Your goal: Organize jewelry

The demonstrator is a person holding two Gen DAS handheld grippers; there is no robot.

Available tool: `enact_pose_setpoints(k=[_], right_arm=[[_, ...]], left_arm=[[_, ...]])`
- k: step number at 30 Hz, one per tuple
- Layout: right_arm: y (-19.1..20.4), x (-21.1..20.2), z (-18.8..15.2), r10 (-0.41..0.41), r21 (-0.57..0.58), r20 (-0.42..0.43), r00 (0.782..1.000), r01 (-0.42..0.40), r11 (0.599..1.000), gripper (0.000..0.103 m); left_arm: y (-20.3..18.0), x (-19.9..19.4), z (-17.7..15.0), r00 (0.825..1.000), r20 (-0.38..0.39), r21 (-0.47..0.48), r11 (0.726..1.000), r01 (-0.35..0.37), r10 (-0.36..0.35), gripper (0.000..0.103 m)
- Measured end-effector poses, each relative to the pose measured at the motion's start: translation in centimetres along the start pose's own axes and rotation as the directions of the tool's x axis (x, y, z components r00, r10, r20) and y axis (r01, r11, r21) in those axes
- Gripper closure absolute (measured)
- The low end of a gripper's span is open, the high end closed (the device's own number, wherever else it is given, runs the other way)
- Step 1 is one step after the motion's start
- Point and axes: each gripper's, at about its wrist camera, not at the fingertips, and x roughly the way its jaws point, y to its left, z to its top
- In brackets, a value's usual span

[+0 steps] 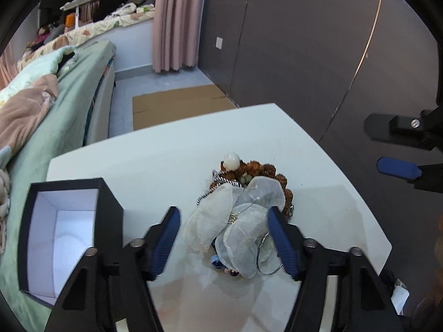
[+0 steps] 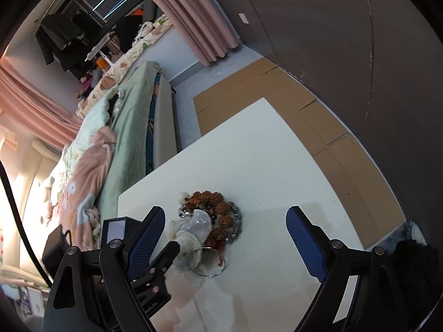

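Note:
A heap of jewelry lies mid-table: sheer white pouches (image 1: 238,221), a brown bead bracelet (image 1: 265,170), a white bead (image 1: 232,160) and a silver hoop (image 1: 265,262). My left gripper (image 1: 223,211) straddles the pouches with its jaws apart; the right pad brushes the fabric and the left pad stands clear. A black box with a white inside (image 1: 69,221) sits open at the table's left. In the right wrist view my right gripper (image 2: 225,211) hangs wide open over the table, with the pouches (image 2: 193,229) and beads (image 2: 218,213) near its left finger. It holds nothing.
The white table (image 1: 166,152) stands beside a bed with a green sheet (image 1: 69,110). Flat cardboard (image 1: 177,105) lies on the floor beyond the far edge. A dark wall (image 1: 304,41) and a pink curtain (image 1: 177,22) close off the back.

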Motion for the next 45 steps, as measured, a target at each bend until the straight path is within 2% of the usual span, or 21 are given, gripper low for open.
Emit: enact_pose_setpoints(k=[1, 3, 4, 6, 9, 20, 24, 35, 38, 41, 43, 45], right_arm=[[-0.2, 0.0, 0.1, -0.002, 0.006, 0.000, 1.000, 0.002, 1.000, 0.012], [-0.5, 0.0, 0.1, -0.002, 0.015, -0.006, 1.000, 0.002, 1.000, 0.012], [-0.6, 0.1, 0.2, 0.000, 0.018, -0.010, 1.000, 0.000, 1.000, 0.012], [-0.7, 0.4, 0.2, -0.001, 0.020, -0.018, 1.000, 0.002, 1.000, 0.012], [-0.8, 0.9, 0.0, -0.018, 0.016, -0.033, 0.999, 0.018, 1.000, 0.012], [-0.2, 2.5, -1.1, -0.023, -0.034, -0.094, 0.995, 0.020, 0.999, 0.012], [0.2, 4.3, -2.0, -0.003, -0.053, -0.171, 0.985, -0.006, 0.999, 0.012], [2.0, 7.5, -4.2, 0.016, -0.115, -0.293, 0.956, -0.052, 0.992, 0.012], [2.1, 8.3, -4.6, 0.019, -0.119, -0.320, 0.947, -0.060, 0.991, 0.012], [2.8, 8.6, -5.1, 0.011, -0.176, -0.352, 0.936, -0.078, 0.981, 0.012], [3.0, 8.0, -5.3, -0.022, -0.246, -0.340, 0.940, -0.066, 0.967, 0.012], [2.6, 7.5, -5.0, -0.036, -0.258, -0.326, 0.945, -0.052, 0.965, 0.012]], left_arm=[[0.0, 0.2, 0.0, 1.000, -0.005, 0.002, 1.000, -0.002, 0.003, 0.047], [0.0, 0.7, -0.2, 1.000, -0.016, 0.001, 1.000, 0.007, -0.007, 0.063], [0.0, 0.8, -0.2, 1.000, -0.015, -0.003, 1.000, 0.021, -0.021, 0.067], [0.1, 0.9, -0.1, 0.999, -0.015, -0.013, 0.999, 0.048, -0.049, 0.089], [0.2, 0.3, 0.0, 0.999, -0.005, -0.014, 0.998, 0.054, -0.054, 0.099], [2.3, -3.9, 1.0, 0.991, 0.101, -0.070, 0.993, 0.100, -0.092, 0.101], [3.4, -5.4, 1.1, 0.987, 0.133, -0.093, 0.990, 0.106, -0.093, 0.101], [5.4, -8.0, 1.1, 0.978, 0.191, -0.134, 0.985, 0.108, -0.081, 0.101], [5.4, -7.7, 0.9, 0.982, 0.167, -0.129, 0.985, 0.111, -0.088, 0.101], [5.3, -6.4, 0.7, 0.988, 0.093, -0.129, 0.982, 0.137, -0.125, 0.101], [5.0, -5.6, 0.6, 0.990, 0.048, -0.119, 0.983, 0.140, -0.135, 0.100], [4.8, -5.1, 0.4, 0.992, 0.020, -0.115, 0.985, 0.129, -0.128, 0.100]])
